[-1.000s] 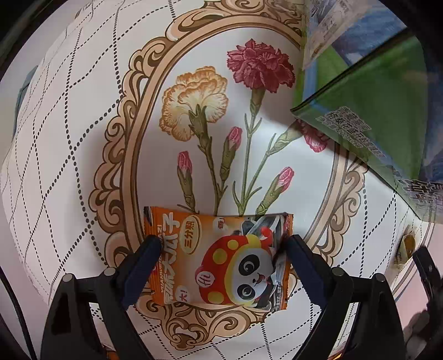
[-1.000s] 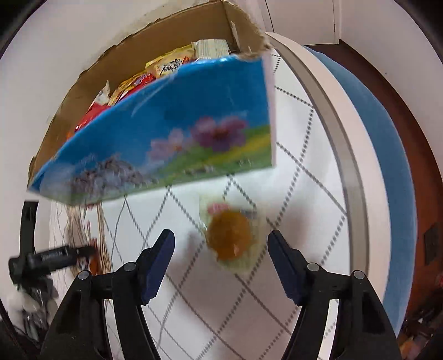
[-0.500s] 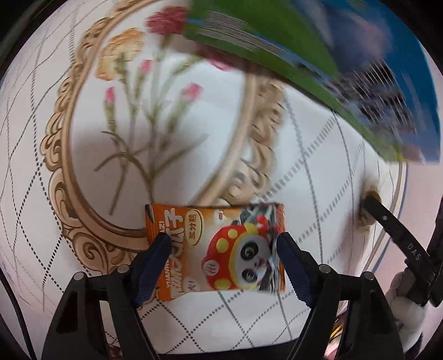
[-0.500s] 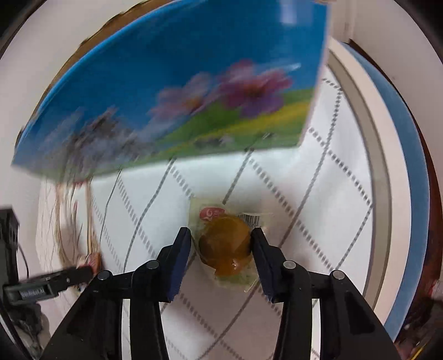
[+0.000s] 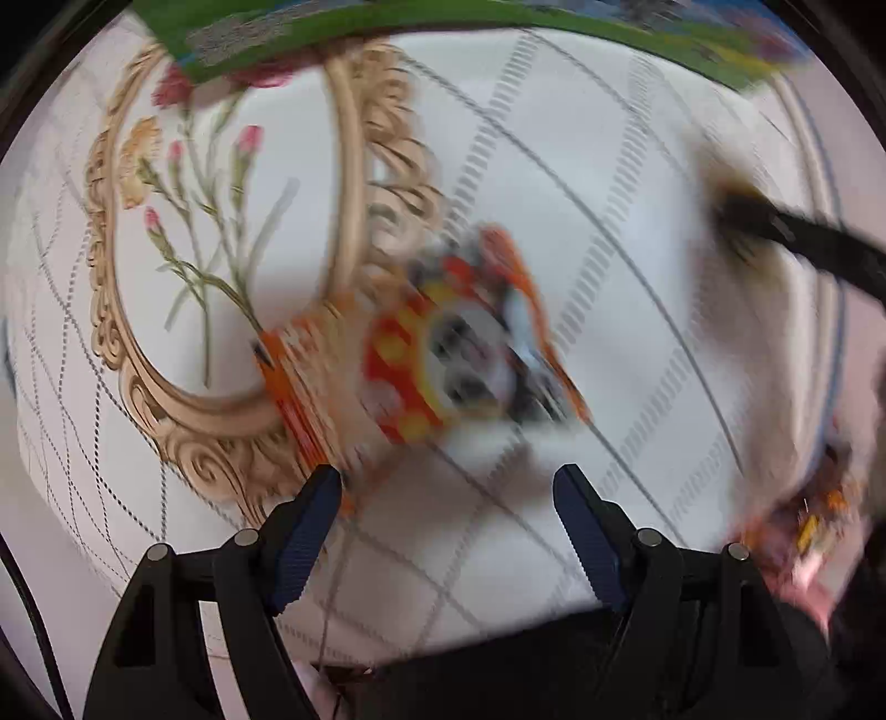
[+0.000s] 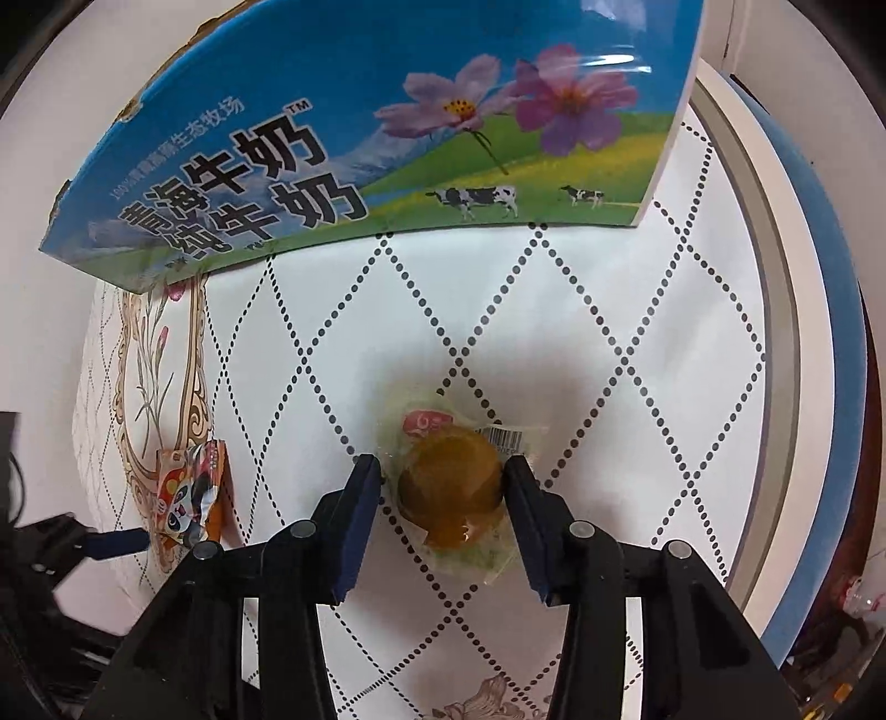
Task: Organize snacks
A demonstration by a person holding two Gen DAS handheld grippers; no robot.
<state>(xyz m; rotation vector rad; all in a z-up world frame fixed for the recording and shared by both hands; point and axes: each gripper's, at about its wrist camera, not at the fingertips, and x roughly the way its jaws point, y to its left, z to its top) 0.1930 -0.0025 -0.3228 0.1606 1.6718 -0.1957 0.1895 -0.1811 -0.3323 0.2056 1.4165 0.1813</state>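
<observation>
An orange panda snack packet (image 5: 421, 365) lies on the tablecloth just ahead of my left gripper (image 5: 448, 484), which is open; the packet's near-left corner sits by the left fingertip. The view is blurred. The packet also shows in the right wrist view (image 6: 191, 493). My right gripper (image 6: 442, 476) is closed around a clear-wrapped brown round pastry (image 6: 451, 487) resting on the cloth, both pads at its sides. The blue and green milk carton box (image 6: 387, 127) stands behind it.
The white tablecloth (image 6: 554, 310) has a dotted diamond pattern and a floral frame print (image 5: 221, 232). The round table's rim (image 6: 775, 277) curves along the right. The box (image 5: 498, 22) spans the top of the left wrist view. The right gripper's arm (image 5: 803, 243) crosses at right.
My left gripper has pulled back from the panda packet, which now lies tilted ahead of the fingers. My right gripper closed from wide open onto the pastry.
</observation>
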